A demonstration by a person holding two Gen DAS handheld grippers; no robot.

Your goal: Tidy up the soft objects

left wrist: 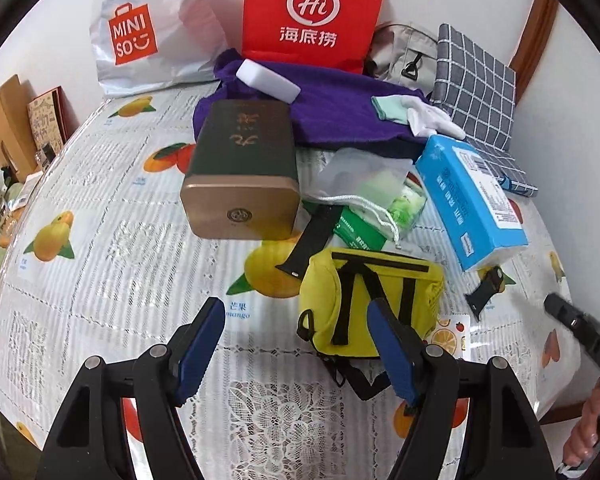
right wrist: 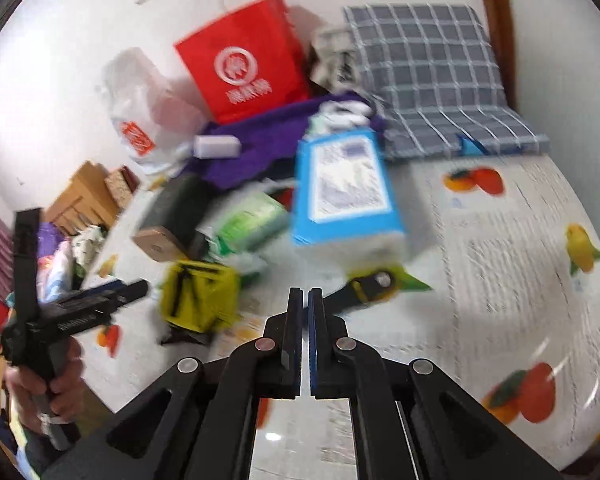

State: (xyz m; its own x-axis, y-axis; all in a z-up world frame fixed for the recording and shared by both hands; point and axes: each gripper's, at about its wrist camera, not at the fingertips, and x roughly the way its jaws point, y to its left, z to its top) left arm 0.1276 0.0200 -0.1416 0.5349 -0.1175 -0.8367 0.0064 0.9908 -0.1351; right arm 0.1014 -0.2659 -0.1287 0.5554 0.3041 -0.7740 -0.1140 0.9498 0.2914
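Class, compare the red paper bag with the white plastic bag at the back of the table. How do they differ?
The red paper bag stands stiff and upright with flat sides; the white plastic bag is crumpled and slumped. The red paper bag carries a white logo; the white plastic bag carries an orange one. Both sit against the wall behind the purple cloth.

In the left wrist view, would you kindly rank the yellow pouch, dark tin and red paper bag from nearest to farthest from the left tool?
1. Yellow pouch, just beyond the right finger.
2. Dark tin, centre.
3. Red paper bag, against the wall.
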